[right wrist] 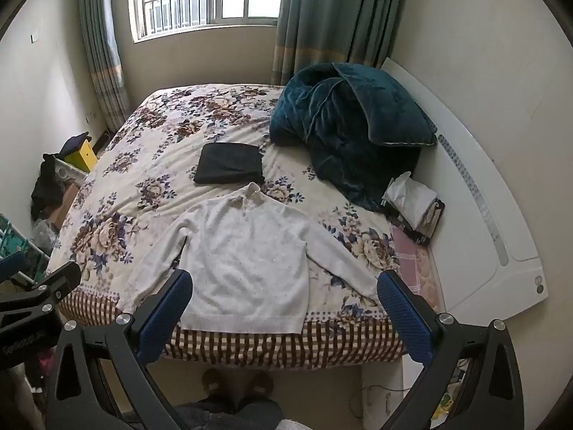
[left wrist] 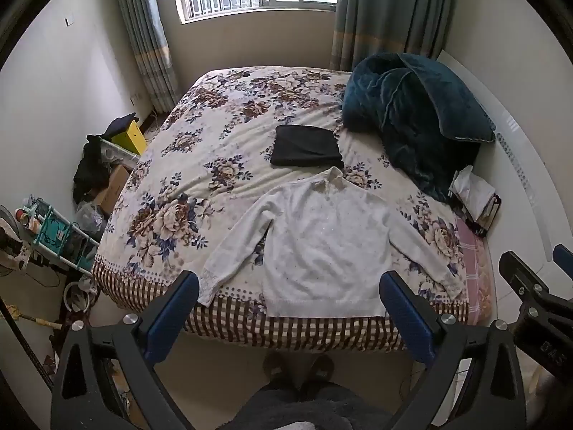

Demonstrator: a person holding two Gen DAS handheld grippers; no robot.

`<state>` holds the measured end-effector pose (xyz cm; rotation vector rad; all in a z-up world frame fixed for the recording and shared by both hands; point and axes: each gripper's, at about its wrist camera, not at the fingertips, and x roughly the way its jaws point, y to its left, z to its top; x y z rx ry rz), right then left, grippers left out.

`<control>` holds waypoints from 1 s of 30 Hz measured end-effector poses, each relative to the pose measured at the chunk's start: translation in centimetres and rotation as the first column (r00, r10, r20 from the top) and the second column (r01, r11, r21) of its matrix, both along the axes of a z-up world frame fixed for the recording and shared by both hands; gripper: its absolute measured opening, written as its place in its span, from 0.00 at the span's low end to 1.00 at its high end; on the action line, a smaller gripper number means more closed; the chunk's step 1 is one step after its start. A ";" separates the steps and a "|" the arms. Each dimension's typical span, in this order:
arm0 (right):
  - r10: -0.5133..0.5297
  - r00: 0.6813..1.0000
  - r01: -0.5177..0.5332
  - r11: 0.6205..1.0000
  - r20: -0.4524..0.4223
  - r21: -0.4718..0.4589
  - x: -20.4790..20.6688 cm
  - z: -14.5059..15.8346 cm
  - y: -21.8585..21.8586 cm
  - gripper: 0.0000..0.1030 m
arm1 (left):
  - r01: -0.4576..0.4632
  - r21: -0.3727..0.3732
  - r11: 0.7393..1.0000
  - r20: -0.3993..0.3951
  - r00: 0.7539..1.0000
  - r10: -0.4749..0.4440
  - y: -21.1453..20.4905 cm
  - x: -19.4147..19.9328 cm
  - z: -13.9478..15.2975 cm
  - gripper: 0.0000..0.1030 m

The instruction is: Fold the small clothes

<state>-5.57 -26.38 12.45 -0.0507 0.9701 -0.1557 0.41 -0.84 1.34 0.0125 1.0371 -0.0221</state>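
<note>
A small white sweater [left wrist: 318, 243] [right wrist: 247, 254] lies flat on the flowered bedspread [left wrist: 222, 136] [right wrist: 154, 143], sleeves spread out, hem at the bed's near edge. Behind its collar rests a folded black garment [left wrist: 306, 146] [right wrist: 229, 163]. My left gripper [left wrist: 288, 286] hangs open above the near edge, its blue pads [left wrist: 408, 315] framing the sweater's hem without touching it. My right gripper [right wrist: 284, 286] is open too, held over the same edge. Each gripper shows at the side of the other's view.
A dark teal quilt and pillow [left wrist: 415, 107] [right wrist: 351, 122] are heaped at the bed's right. White paper and a dark pouch [right wrist: 415, 204] lie beside the white headboard [right wrist: 472, 193]. Boxes and a rack [left wrist: 64, 229] crowd the floor at the left. A person's slippered feet [left wrist: 297, 365] stand below.
</note>
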 end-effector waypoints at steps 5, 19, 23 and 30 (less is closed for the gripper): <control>0.002 1.000 -0.002 1.000 0.005 0.003 0.2 0.7 -0.2 1.00 | 0.002 -0.001 1.000 0.003 1.000 -0.002 0.1 0.1 0.3 1.00; 0.009 1.000 -0.009 1.000 0.015 0.002 0.2 1.7 0.6 1.00 | -0.004 -0.005 1.000 0.010 1.000 0.004 0.0 0.4 1.1 1.00; 0.010 1.000 -0.010 1.000 0.017 0.002 0.2 1.9 0.7 1.00 | -0.005 -0.004 1.000 0.009 1.000 0.005 0.0 0.8 1.4 1.00; 0.010 1.000 -0.010 1.000 0.022 0.002 0.2 2.1 0.8 1.00 | -0.005 -0.006 1.000 0.018 1.000 0.005 0.0 0.8 1.6 1.00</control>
